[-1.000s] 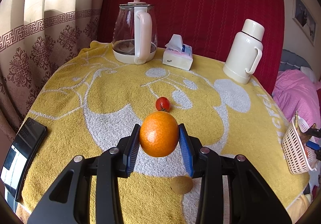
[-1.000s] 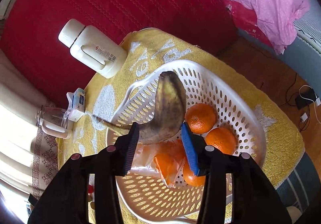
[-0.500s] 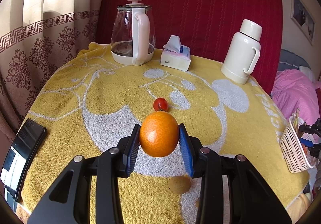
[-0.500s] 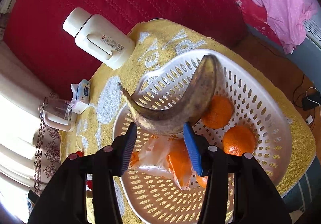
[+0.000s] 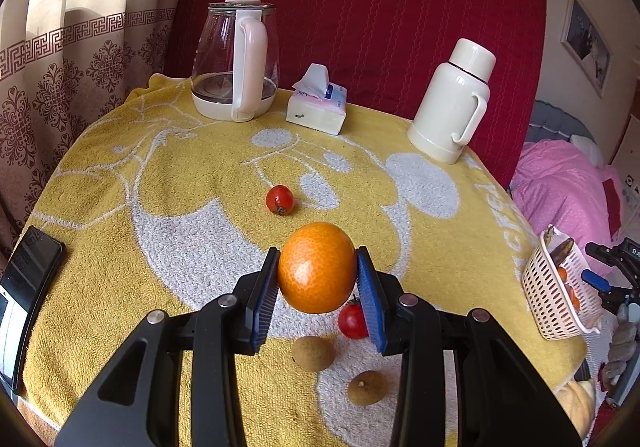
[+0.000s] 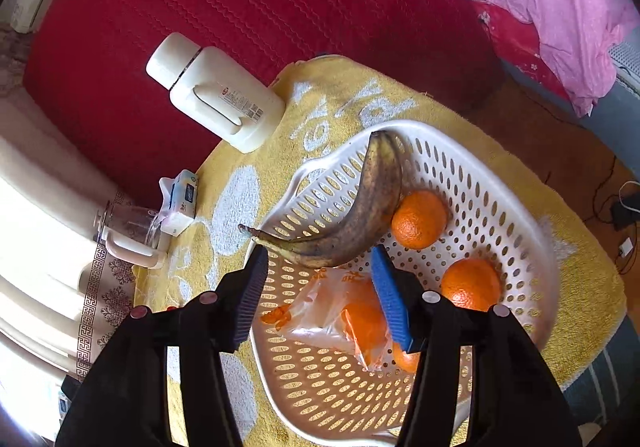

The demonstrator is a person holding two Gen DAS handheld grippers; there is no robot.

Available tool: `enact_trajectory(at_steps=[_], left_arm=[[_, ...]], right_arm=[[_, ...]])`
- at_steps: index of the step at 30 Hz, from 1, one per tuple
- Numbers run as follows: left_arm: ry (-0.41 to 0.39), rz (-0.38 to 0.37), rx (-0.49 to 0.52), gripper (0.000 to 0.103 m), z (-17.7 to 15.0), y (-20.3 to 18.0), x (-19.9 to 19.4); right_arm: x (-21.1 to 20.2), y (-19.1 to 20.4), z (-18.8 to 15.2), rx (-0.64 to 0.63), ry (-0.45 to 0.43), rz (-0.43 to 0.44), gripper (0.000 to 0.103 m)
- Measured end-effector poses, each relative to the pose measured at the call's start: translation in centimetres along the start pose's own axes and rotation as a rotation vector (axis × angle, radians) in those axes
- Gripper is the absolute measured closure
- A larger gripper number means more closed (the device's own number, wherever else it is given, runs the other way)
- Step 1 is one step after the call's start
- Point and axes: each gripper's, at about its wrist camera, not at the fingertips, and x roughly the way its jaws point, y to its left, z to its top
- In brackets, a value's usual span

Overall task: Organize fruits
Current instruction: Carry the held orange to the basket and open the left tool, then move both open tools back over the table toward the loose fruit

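My left gripper [image 5: 317, 267] is shut on an orange [image 5: 316, 267], held above the yellow towel. On the towel lie a cherry tomato [image 5: 280, 199], a second tomato [image 5: 352, 321] and two brown kiwis [image 5: 313, 353] [image 5: 367, 387]. My right gripper [image 6: 320, 289] is open above the white basket [image 6: 516, 207]. A browned banana [image 6: 360, 211] rests against the basket's far rim, free of the pads. In the basket lie two oranges [image 6: 419, 219] [image 6: 471, 283] and a plastic bag of oranges [image 6: 344, 323]. The basket [image 5: 554, 297] also shows at the table's right edge.
A glass kettle [image 5: 236, 59], a tissue pack [image 5: 317, 103] and a cream thermos [image 5: 454, 101] stand at the back of the table. A phone [image 5: 24, 299] lies at the left edge. A pink bed [image 5: 568, 183] is to the right.
My right gripper has opened and let go of the banana, which now lies on the basket's rim. My left gripper has lifted back with the orange, showing more fruit below.
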Motion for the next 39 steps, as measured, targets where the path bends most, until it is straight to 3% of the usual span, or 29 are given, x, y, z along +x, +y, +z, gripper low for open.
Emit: enact_trajectory(at_steps=[5, 15, 22, 30, 33, 39], left_arm=[[0.030, -0.075, 0.046, 0.065, -0.1, -2.6, -0.4], [0.104, -0.259, 0.182, 0.065, 0.3, -11.4, -0.3], [0.143, -0.376, 0.307, 0.065, -0.2, -19.1, 0.1], [0.177, -0.457, 0.421, 0.063, -2.1, -26.0, 0.8], [0.174, -0.479, 0.420, 0.042, -2.5, -26.4, 0.9], [0.161, -0.433, 0.340, 0.040, -1.3, -24.0, 1.5]], right_arm=[[-3.6, 0.2, -1.0, -0.114, -0.167, -0.072, 0.041], [-6.2, -1.5, -1.6, -0.158, -0.336, -0.141, 0.039], [-6.6, -2.9, -1.2, -0.141, -0.356, -0.144, 0.039], [-7.6, -4.1, -1.1, -0.119, -0.379, -0.134, 0.039], [-7.6, -4.2, -1.2, -0.121, -0.376, -0.133, 0.039], [-7.3, -4.0, -1.6, -0.129, -0.366, -0.130, 0.039]])
